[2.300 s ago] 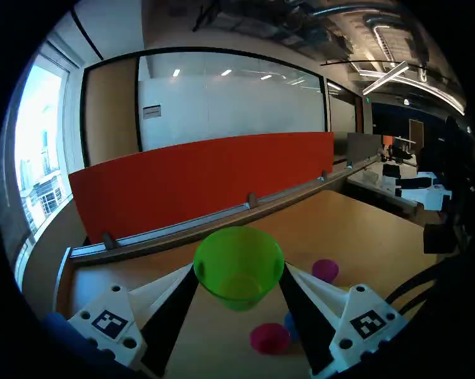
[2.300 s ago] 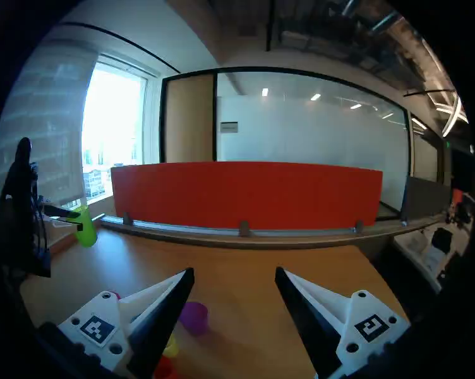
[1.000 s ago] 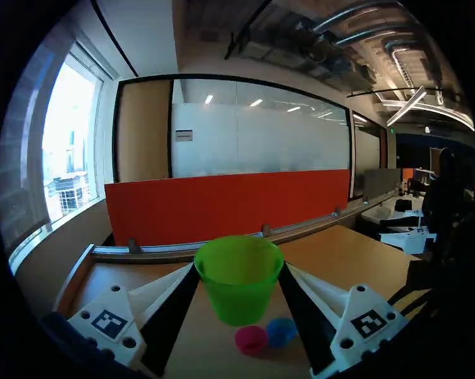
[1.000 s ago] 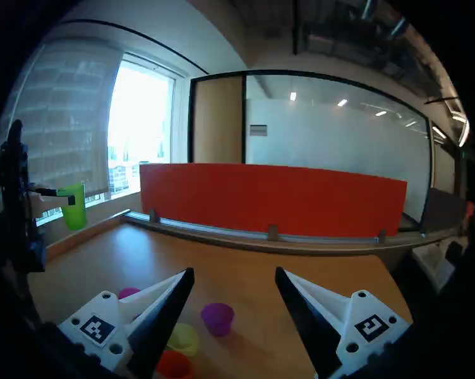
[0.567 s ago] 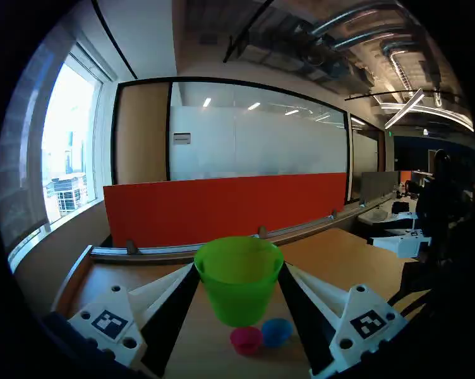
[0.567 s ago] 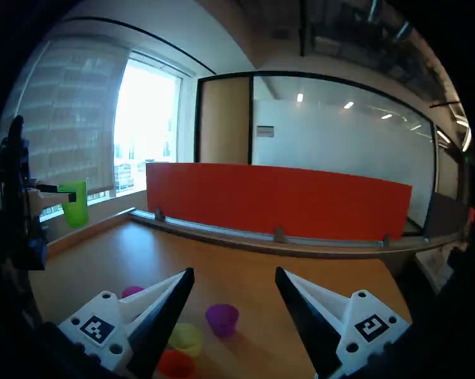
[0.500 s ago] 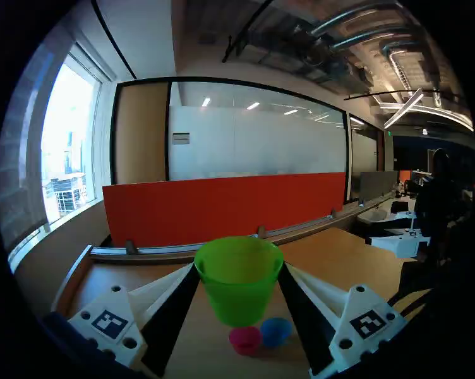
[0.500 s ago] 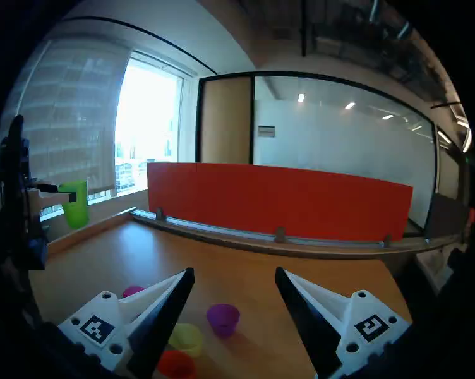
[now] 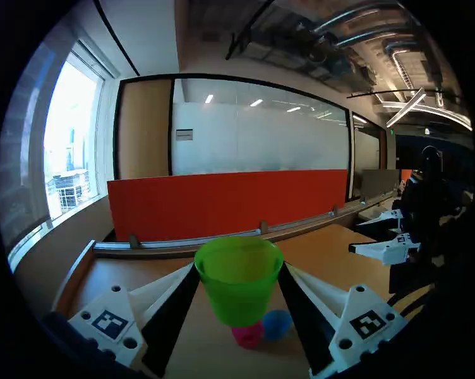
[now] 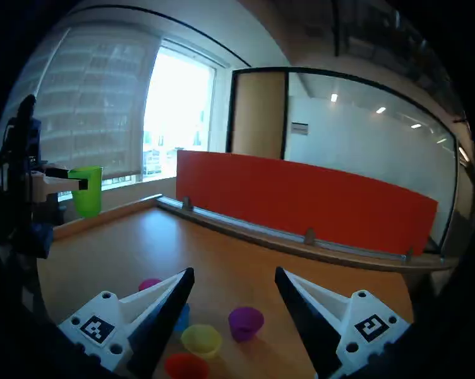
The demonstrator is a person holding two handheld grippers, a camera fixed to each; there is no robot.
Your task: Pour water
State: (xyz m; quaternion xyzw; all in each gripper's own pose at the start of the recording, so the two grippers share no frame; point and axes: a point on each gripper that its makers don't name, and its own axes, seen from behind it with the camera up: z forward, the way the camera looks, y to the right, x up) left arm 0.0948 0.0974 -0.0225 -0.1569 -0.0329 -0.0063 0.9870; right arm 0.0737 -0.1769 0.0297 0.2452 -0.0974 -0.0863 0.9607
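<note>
A translucent green cup (image 9: 239, 281) stands upright between the fingers of my left gripper (image 9: 239, 268), which is shut on it, held above the wooden desk (image 9: 329, 249). Below it on the desk sit a small pink cup (image 9: 248, 335) and a small blue cup (image 9: 276, 322). My right gripper (image 10: 234, 273) is open with nothing between its fingers, over small purple (image 10: 246, 323), yellow (image 10: 201, 341), red (image 10: 186, 366), blue (image 10: 182, 316) and pink (image 10: 150, 284) cups. In the right gripper view the green cup (image 10: 88, 191) shows at far left. The right gripper (image 9: 371, 235) shows at the right.
A red partition (image 9: 228, 202) with a metal rail (image 9: 193, 243) runs along the desk's far edge. A window (image 10: 174, 132) and sill lie to the left. Glass walls stand behind. A dark-sleeved person (image 9: 430, 202) holds the grippers at the right.
The green cup has come from tilted forward to upright and stays gripped. The right gripper has moved closer to the left one and swung toward the window, bringing more small cups into its view.
</note>
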